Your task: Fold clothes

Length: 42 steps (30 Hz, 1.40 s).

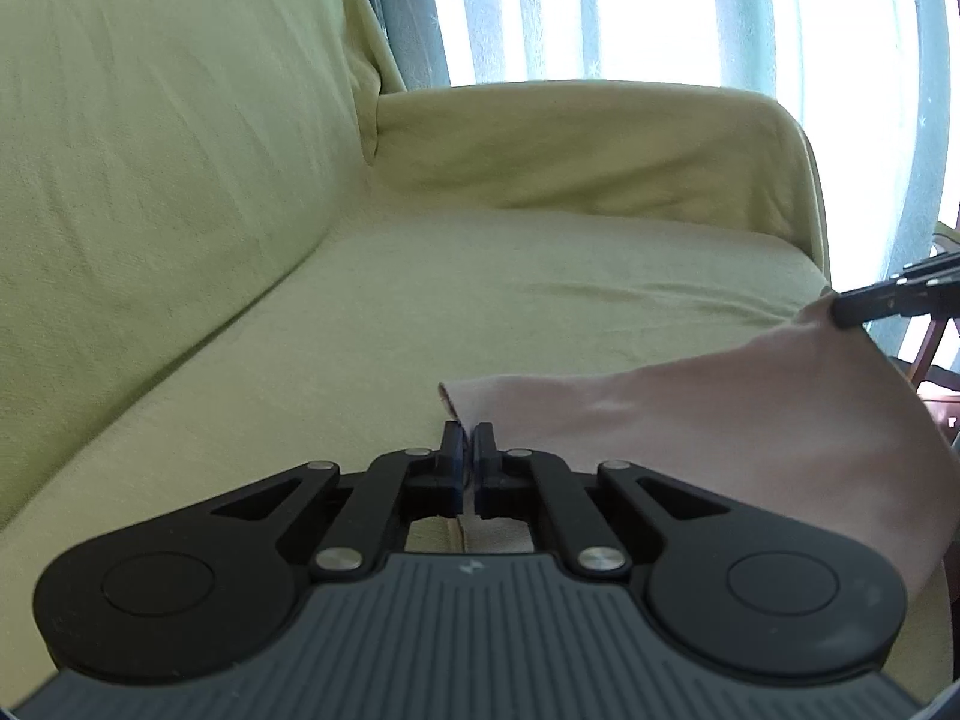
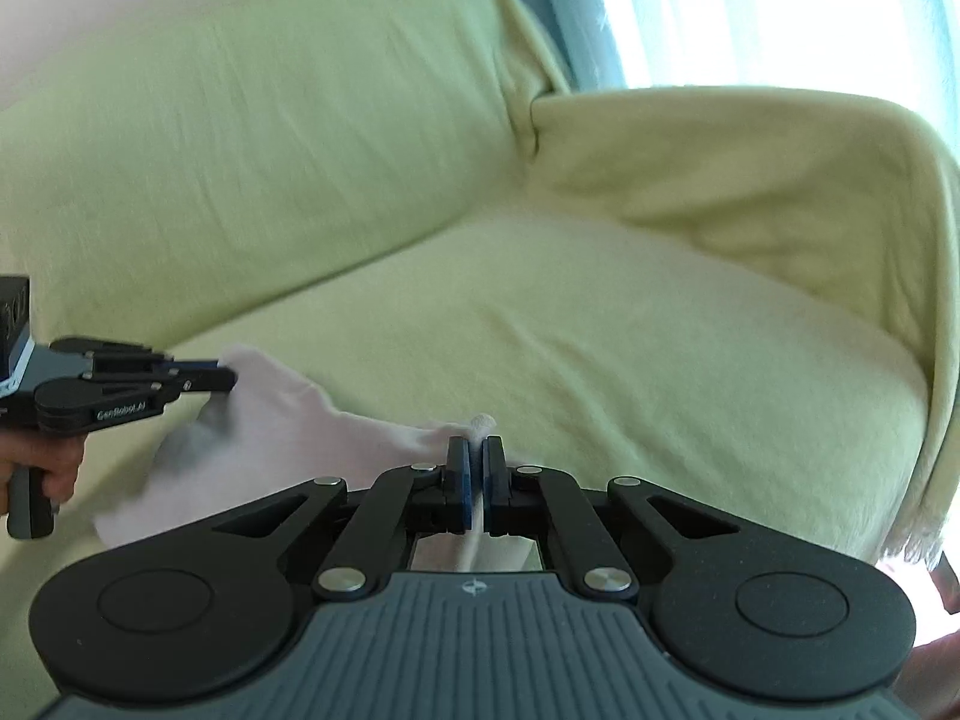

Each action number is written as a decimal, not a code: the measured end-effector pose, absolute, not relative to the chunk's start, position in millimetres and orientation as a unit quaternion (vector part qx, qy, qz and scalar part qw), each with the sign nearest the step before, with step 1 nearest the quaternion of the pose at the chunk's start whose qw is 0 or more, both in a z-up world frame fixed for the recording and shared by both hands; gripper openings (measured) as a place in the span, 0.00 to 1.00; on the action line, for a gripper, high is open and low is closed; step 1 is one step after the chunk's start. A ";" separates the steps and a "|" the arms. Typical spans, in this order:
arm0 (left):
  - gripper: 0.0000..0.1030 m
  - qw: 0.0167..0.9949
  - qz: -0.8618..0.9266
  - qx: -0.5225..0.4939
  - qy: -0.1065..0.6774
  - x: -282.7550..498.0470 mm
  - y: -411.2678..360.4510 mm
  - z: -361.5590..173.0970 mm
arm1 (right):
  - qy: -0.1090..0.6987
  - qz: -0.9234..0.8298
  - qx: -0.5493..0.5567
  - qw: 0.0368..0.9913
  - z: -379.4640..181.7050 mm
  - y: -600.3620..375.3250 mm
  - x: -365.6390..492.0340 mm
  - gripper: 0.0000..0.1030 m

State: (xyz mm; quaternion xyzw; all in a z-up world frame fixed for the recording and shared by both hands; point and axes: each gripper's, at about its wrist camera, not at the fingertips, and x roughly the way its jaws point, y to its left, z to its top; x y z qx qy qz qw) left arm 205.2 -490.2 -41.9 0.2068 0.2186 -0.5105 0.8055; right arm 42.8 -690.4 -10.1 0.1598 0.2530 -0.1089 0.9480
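A pale pink garment (image 1: 720, 420) hangs stretched between my two grippers above the green sofa seat (image 1: 480, 300). In the left wrist view my left gripper (image 1: 469, 438) is shut on one corner of the cloth, which runs between its pads. At the right edge, the right gripper (image 1: 840, 309) pinches the far corner. In the right wrist view my right gripper (image 2: 476, 450) is shut on the garment (image 2: 288, 432), a fold poking out past the tips. The left gripper (image 2: 228, 378), held by a hand (image 2: 36, 462), grips the other end.
A light green cover drapes the sofa backrest (image 1: 150, 150) and the armrest (image 1: 600, 144). Pale blue curtains (image 1: 600, 6) hang before a bright window behind. Part of a wooden chair (image 1: 930, 354) shows past the sofa's right end.
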 end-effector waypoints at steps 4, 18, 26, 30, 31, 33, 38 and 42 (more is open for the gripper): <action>0.01 0.805 -0.502 0.199 0.247 217.7 -498.7 -56.2 | 0.276 -0.120 0.190 0.935 -24.6 -702.3 53.7 0.03; 0.01 0.806 -0.503 0.231 0.208 197.4 -495.0 -27.2 | 0.284 -0.118 0.251 0.918 -37.6 -716.1 53.6 0.03; 0.04 0.672 -0.657 0.255 0.227 114.9 -569.4 -32.7 | 0.281 -0.117 0.263 0.916 -39.1 -717.6 52.0 0.03; 0.01 0.676 -0.650 0.259 0.233 116.5 -596.9 -47.9 | 0.282 -0.114 0.262 0.916 -40.2 -719.8 52.7 0.03; 0.01 0.689 -0.638 0.251 0.235 123.7 -601.1 -48.7 | 0.282 -0.113 0.262 0.916 -40.5 -720.7 52.9 0.03; 0.00 0.712 -0.612 0.242 0.243 138.8 -606.4 -51.1 | 0.283 -0.111 0.263 0.916 -41.0 -722.6 53.1 0.03; 0.00 0.748 -0.582 0.209 0.243 163.9 -580.6 -36.4 | 0.282 -0.108 0.269 0.914 -41.1 -725.3 52.4 0.03; 0.03 0.734 -0.599 0.204 0.247 152.6 -553.5 -25.9 | 0.284 -0.119 0.269 0.913 -40.2 -724.9 51.1 0.09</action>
